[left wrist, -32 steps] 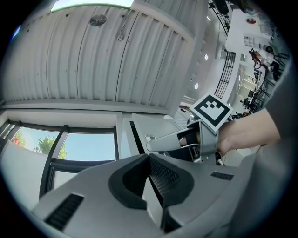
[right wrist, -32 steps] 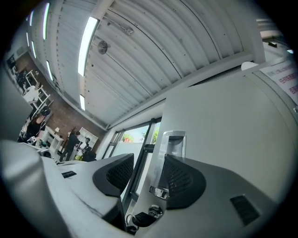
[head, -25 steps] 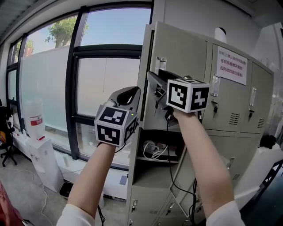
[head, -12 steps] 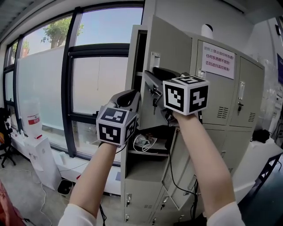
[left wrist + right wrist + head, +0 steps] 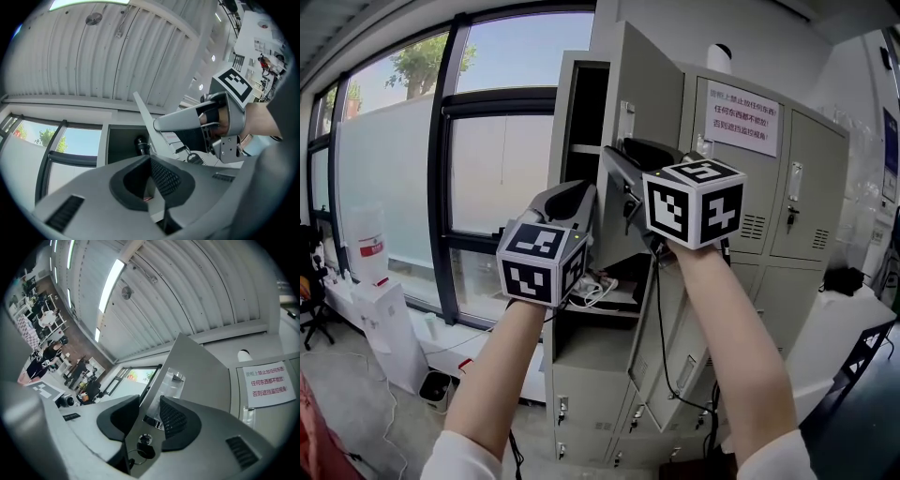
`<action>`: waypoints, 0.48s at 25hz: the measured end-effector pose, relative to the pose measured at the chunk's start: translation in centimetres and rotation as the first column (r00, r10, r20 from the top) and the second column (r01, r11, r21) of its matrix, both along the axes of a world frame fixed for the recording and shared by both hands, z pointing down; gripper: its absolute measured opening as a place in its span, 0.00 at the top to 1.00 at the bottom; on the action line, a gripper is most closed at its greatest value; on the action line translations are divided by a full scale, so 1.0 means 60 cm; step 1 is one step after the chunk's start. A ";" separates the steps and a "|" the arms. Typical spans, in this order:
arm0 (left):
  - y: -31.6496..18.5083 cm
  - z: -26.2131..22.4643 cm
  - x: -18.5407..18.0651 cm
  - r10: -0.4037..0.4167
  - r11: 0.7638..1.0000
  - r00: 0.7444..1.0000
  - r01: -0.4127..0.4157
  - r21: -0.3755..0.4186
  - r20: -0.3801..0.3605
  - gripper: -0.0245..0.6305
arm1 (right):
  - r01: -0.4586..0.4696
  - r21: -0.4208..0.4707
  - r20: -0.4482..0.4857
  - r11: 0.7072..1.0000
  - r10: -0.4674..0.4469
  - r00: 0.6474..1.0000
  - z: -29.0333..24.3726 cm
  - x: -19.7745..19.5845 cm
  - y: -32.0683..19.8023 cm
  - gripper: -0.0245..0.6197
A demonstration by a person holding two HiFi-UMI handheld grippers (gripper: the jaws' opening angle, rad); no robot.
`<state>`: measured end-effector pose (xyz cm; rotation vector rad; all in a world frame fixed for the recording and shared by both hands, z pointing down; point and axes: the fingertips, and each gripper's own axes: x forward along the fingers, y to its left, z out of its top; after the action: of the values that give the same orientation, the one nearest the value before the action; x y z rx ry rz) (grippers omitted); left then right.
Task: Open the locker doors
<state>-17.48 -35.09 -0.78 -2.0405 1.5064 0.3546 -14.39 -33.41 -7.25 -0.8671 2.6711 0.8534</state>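
Grip on: right gripper [image 5: 150, 416] has the locker door [image 5: 197, 366] by its free edge, jaws just been closing onto it.
Door stands upright, straight ahead of that gripper; left gripper [image 5: 151, 164], jaws together and empty, hangs just beside.

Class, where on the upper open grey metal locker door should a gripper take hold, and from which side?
Take the grey metal locker door by its free edge near the key lock, coming edge-on from the front: the swung-out panel is thin and flat.
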 end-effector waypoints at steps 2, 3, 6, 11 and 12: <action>0.013 0.000 0.020 0.007 1.000 1.000 -0.007 0.008 0.009 0.95 | -0.007 0.007 0.004 1.000 0.006 1.000 0.001 0.021 0.011 0.76; 0.019 0.000 0.032 0.011 1.000 1.000 -0.011 0.012 0.015 0.95 | -0.010 0.010 0.005 1.000 0.010 1.000 0.001 0.032 0.016 0.76; 0.033 0.003 0.066 0.029 0.999 0.999 -0.029 0.018 0.035 0.95 | -0.027 0.015 0.010 1.000 0.027 1.000 0.001 0.068 0.029 0.76; 0.033 0.021 0.106 0.077 0.997 0.997 -0.077 -0.026 0.001 0.95 | -0.085 0.029 0.013 0.996 0.085 0.996 0.000 0.132 0.042 0.76; 0.033 0.025 0.111 0.081 0.996 0.997 -0.081 -0.032 -0.003 0.95 | -0.099 0.034 0.014 0.994 0.099 0.995 0.000 0.145 0.044 0.76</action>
<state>-10.79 -33.08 0.74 -2.1311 1.4426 0.3666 -5.67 -30.76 -7.24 -1.0009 2.6131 0.9100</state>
